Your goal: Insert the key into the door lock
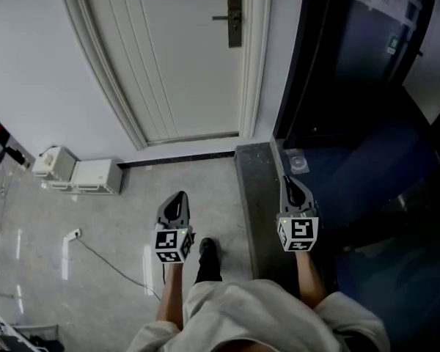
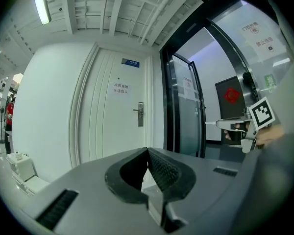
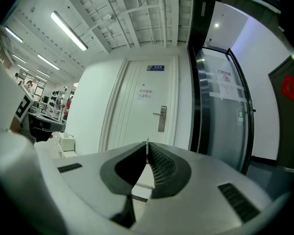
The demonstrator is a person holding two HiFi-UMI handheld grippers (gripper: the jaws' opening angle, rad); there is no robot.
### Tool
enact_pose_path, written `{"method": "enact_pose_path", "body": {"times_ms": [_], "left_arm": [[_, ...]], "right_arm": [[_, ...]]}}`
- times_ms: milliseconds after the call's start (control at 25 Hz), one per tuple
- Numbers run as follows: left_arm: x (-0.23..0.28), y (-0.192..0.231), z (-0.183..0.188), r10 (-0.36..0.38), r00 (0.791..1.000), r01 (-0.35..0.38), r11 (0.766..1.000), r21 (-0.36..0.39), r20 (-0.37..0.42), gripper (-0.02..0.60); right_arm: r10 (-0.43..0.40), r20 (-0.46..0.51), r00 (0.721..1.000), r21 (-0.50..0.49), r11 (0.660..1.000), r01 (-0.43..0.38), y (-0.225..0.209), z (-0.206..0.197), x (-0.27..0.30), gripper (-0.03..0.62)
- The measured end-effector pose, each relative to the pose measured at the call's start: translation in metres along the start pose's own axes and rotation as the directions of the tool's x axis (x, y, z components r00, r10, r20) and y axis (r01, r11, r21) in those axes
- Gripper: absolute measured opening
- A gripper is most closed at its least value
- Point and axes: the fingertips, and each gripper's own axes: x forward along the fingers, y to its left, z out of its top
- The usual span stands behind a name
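The white door [image 1: 191, 64] stands closed ahead, its metal lock plate with a lever handle [image 1: 235, 19] on its right side; the lock also shows in the left gripper view [image 2: 140, 114] and the right gripper view [image 3: 162, 119]. My right gripper [image 1: 285, 180] points level at the door, still well short of it. Its jaws are shut [image 3: 147, 146] on a thin metal sliver, the key [image 3: 147, 143], seen edge-on at their tip. My left gripper [image 1: 179, 195] is held beside it, jaws shut [image 2: 147, 151] with nothing between them.
Two white boxes [image 1: 77, 173] sit at the wall foot left of the door, and a cable [image 1: 110, 262] trails over the floor. A dark stone sill [image 1: 257, 196] and a dark glass door [image 1: 352, 64] lie to the right. The person's shoe [image 1: 207, 259] is between the grippers.
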Motion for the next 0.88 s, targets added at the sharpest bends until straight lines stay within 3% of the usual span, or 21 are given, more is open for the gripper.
{"method": "enact_pose_path", "body": {"times_ms": [480, 880], "left_arm": [[0.172, 0.124, 0.060, -0.087, 0.995, 0.088, 0.996, -0.001, 0.050, 0.018], [0.263, 0.189, 0.053, -0.122, 0.992, 0.122, 0.992, -0.024, 0.021, 0.018]], "right_arm": [[-0.069, 0.017, 0.997, -0.050, 0.996, 0.070, 0.011, 0.053, 0.195, 0.029], [-0.078, -0.029, 0.997, -0.064, 0.995, 0.076, 0.027, 0.044, 0.302, 0.029]]}}
